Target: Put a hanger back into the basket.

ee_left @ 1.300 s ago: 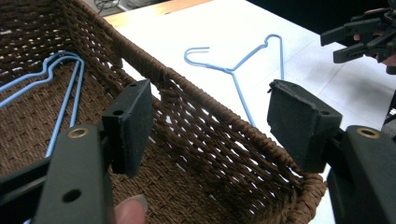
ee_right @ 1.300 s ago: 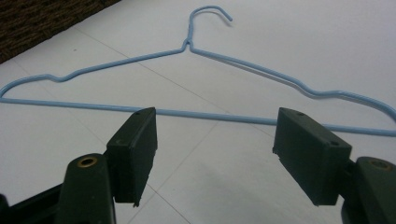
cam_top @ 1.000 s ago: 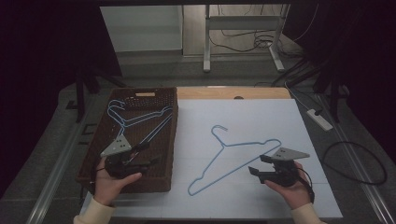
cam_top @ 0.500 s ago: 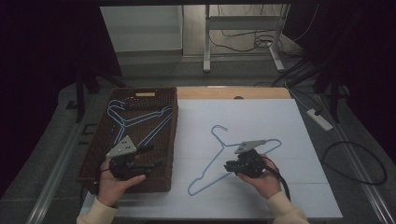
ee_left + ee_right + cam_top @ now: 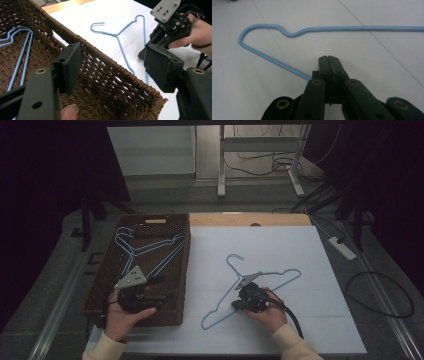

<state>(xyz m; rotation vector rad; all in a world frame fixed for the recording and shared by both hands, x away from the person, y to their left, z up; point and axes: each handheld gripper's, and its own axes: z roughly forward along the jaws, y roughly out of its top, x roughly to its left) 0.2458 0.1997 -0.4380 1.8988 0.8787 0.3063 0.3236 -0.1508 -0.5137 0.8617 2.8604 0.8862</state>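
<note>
One blue hanger (image 5: 260, 287) lies mid-worktop; the right claw (image 5: 329, 65), a second ago open near the right edge, has crossed onto its lower wire and clamped it. Left claw (image 5: 112, 67) stays open over the basket (image 5: 177, 270).

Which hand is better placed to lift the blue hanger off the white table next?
The right. The right gripper is shut on the blue hanger's bottom wire on the table. The left gripper hangs open over the wicker basket.
</note>
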